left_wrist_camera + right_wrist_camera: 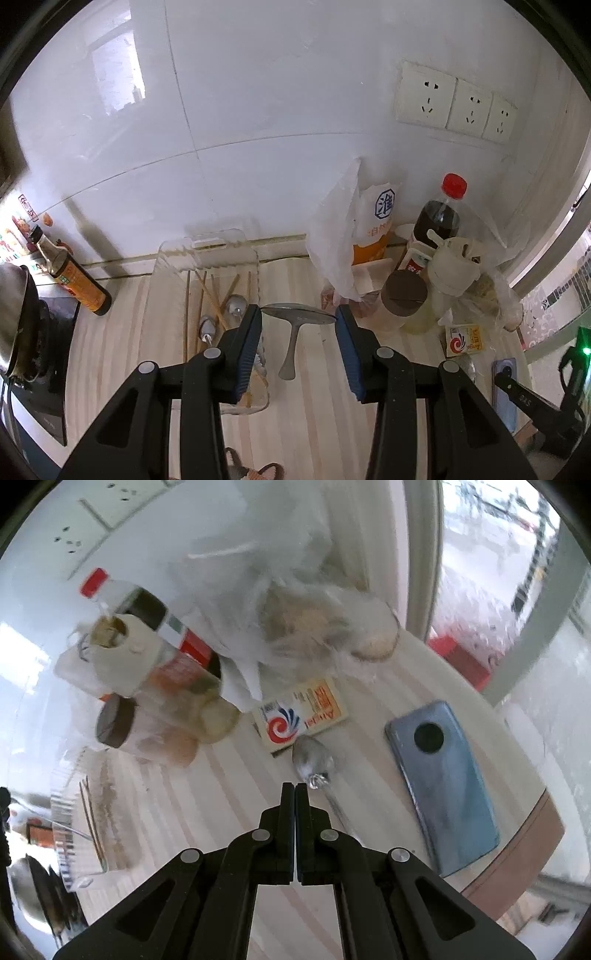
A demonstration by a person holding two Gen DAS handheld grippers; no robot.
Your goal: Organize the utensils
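Your striped counter (317, 406) carries a clear tray (207, 258) holding chopsticks and spoons. Your left gripper (299, 321) stands spread, a metal spatula (295, 317) between its pads; contact cannot be confirmed. Your right gripper (295, 790) is pressed together on nothing, a spoon (312, 760) lying just beside its tips.

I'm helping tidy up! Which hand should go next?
Left, probably. The left gripper seems to pinch the spatula, right beside the clear tray. The right gripper is shut empty, with the spoon lying beside it.
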